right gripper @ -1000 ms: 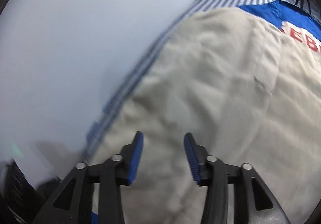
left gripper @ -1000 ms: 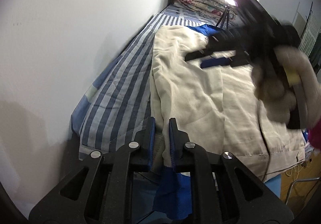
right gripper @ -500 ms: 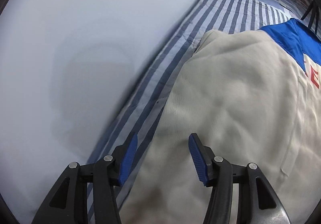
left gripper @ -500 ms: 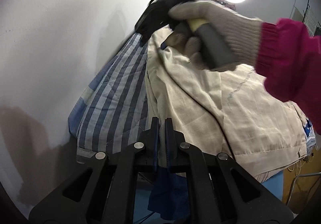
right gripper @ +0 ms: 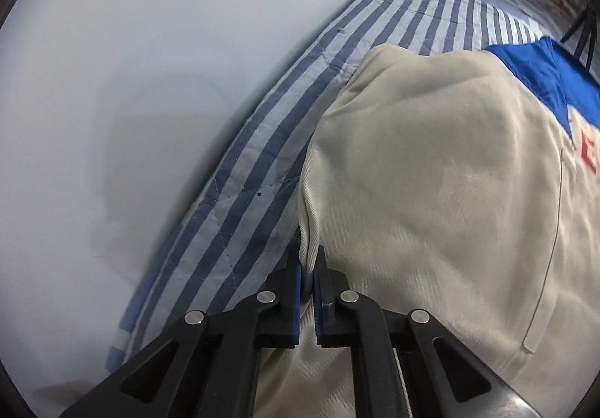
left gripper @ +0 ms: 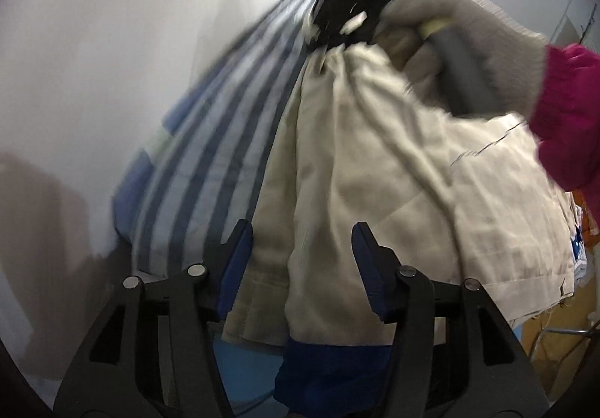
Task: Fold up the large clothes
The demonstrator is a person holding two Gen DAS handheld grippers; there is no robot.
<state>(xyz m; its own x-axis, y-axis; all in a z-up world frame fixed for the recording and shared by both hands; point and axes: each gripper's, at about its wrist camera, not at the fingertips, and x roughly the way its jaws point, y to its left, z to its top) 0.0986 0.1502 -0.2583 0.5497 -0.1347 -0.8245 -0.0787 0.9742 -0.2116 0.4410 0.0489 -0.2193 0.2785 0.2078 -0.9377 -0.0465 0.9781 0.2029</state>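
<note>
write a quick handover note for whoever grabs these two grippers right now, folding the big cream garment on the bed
Left gripper: open; its jaws have just been opening, the cream garment lies loose between them, hem with blue band at the bed's near end.
Right gripper: just closed, shut on the cream garment's long edge beside the striped bedsheet.
Gloved hand holds the right gripper further up the bed.
Done: garment spread out, edge pinched.
Left: no finished fold is visible; the folding likely remains.
</note>
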